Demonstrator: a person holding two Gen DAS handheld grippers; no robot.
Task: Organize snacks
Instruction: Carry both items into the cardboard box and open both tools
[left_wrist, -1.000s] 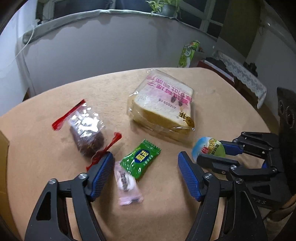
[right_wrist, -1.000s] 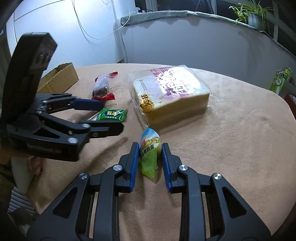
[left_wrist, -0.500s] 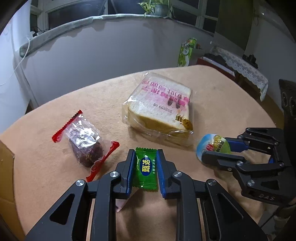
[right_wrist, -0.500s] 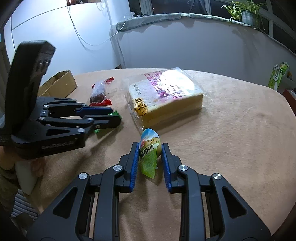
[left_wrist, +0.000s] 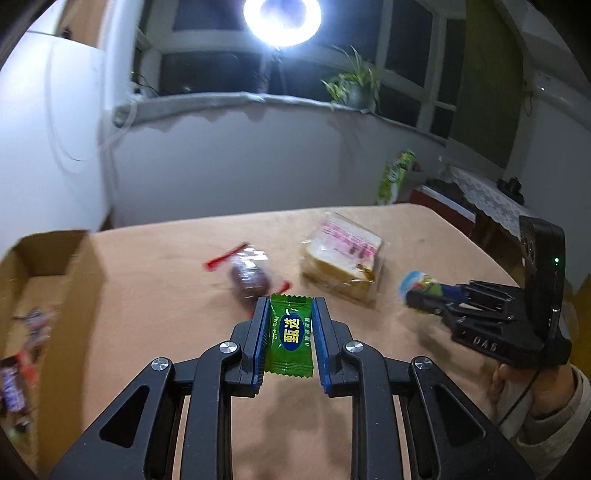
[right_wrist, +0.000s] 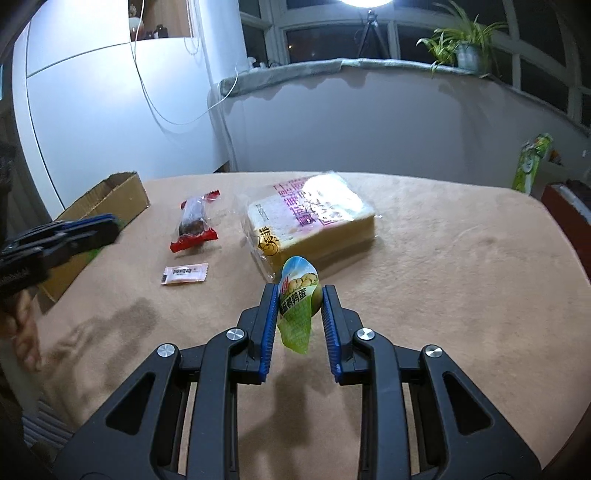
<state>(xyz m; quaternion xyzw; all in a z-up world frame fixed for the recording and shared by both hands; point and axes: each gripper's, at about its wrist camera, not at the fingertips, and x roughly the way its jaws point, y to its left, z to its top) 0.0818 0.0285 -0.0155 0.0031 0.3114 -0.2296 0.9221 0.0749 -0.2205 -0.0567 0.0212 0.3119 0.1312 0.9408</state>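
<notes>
My left gripper is shut on a green candy packet and holds it above the tan table. My right gripper is shut on a green-and-blue egg snack pouch, also lifted; it shows in the left wrist view at the right. A cardboard box with several snacks inside stands at the left; it also shows in the right wrist view. On the table lie a bagged bread loaf, a red-ended dark snack and a small pink sachet.
A green carton stands beyond the table's far right edge. A low wall with a plant and windows runs behind the table. A dark cabinet with a lace cloth is at the right.
My left gripper lifted the green candy off the table and swung left toward the cardboard box. My right gripper rose slightly with the egg pouch. The pink sachet stays on the table.
</notes>
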